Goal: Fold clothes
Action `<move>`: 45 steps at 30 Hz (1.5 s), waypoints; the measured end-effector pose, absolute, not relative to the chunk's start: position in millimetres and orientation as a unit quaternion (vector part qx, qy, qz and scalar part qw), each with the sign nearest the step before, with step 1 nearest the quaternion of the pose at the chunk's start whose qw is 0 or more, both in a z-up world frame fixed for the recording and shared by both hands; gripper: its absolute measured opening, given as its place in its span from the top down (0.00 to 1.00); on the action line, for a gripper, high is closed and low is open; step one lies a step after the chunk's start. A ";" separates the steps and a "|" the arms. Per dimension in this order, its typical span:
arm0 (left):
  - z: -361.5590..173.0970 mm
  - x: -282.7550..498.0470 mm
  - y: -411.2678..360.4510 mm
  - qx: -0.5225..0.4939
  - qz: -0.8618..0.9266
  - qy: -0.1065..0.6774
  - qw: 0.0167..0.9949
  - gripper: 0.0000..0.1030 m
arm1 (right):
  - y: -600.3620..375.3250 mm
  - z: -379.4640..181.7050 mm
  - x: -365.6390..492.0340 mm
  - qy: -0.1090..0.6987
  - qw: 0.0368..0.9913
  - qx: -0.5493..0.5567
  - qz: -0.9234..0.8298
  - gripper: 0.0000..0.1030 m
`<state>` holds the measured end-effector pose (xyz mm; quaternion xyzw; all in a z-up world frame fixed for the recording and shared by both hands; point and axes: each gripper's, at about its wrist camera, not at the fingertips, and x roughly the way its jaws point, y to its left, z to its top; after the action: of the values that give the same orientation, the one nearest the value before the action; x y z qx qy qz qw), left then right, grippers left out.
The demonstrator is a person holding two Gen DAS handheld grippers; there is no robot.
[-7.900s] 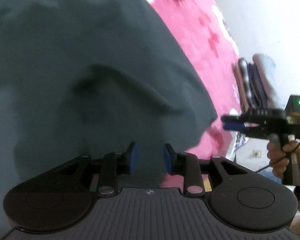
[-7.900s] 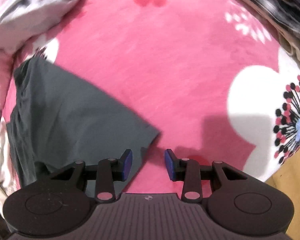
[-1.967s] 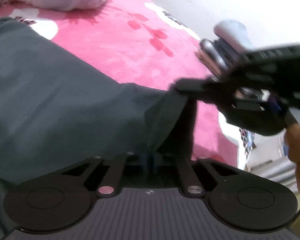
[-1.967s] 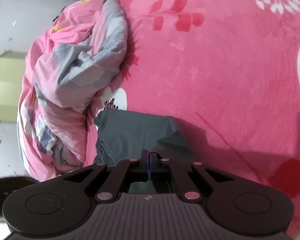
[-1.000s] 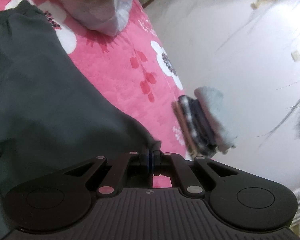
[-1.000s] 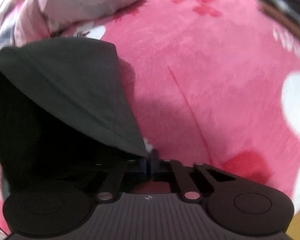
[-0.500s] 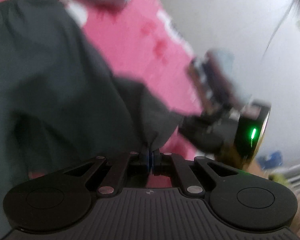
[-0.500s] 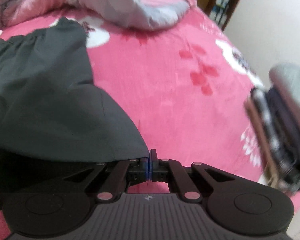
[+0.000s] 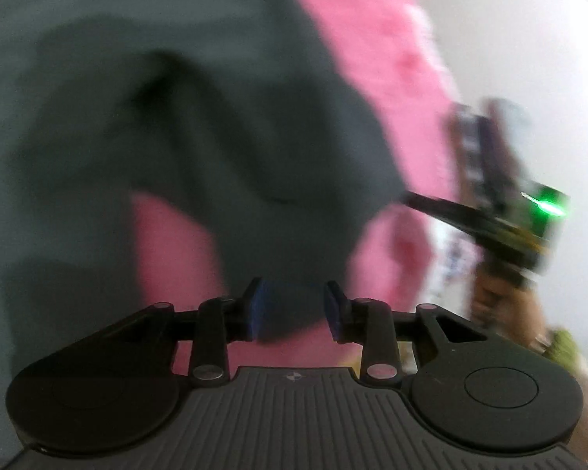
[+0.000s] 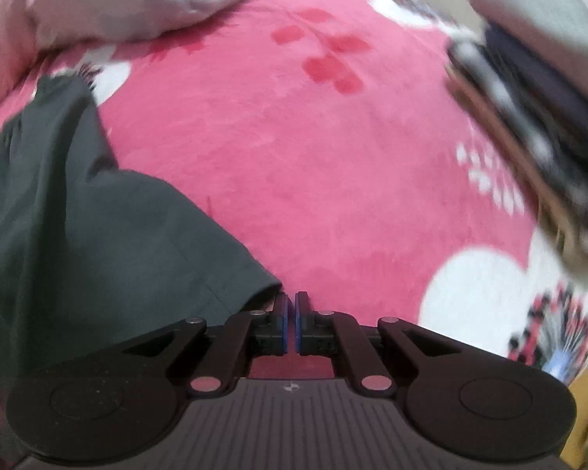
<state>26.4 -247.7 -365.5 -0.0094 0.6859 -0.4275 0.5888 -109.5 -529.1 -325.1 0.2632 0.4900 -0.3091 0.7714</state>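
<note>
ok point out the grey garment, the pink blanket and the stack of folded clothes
grey garment (image 10: 98,235), right wrist view, on its flat middle
pink blanket (image 10: 294,156), right wrist view, on a bare patch
stack of folded clothes (image 10: 537,90), right wrist view, on its dark middle layers

Visibility limits: motion blur and cropping in both wrist views

The dark grey fabric garment (image 9: 200,125) is smeared and runs off the left wrist frame's top and left edges. The black right gripper (image 9: 411,197) there is streaked, fingertips indistinct. The folded stack of dark and striped clothes (image 10: 537,109) is blurred, cut by the right edge.
</note>
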 end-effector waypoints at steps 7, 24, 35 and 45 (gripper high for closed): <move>-393.1 20.9 -243.5 -0.036 -0.359 0.713 0.601 0.68 | -566.0 -332.7 -156.2 0.396 0.702 0.512 -0.297 0.94; -373.3 1.0 -225.9 -0.233 -0.331 0.732 0.547 1.00 | -580.3 -296.6 -112.7 0.389 0.755 0.457 -0.264 0.99; -404.1 3.4 -219.4 -0.211 -0.323 0.757 0.527 1.00 | -595.1 -290.6 -114.1 0.419 0.765 0.380 -0.309 1.00; -417.3 9.3 -229.4 -0.165 -0.381 0.756 0.506 0.67 | -604.2 -322.3 -116.5 0.464 0.738 0.292 -0.393 0.98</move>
<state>9.3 -229.4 -417.3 -0.1652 0.7559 -0.3809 0.5062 -116.5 -604.2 -322.3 0.2924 0.4637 -0.3927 0.7384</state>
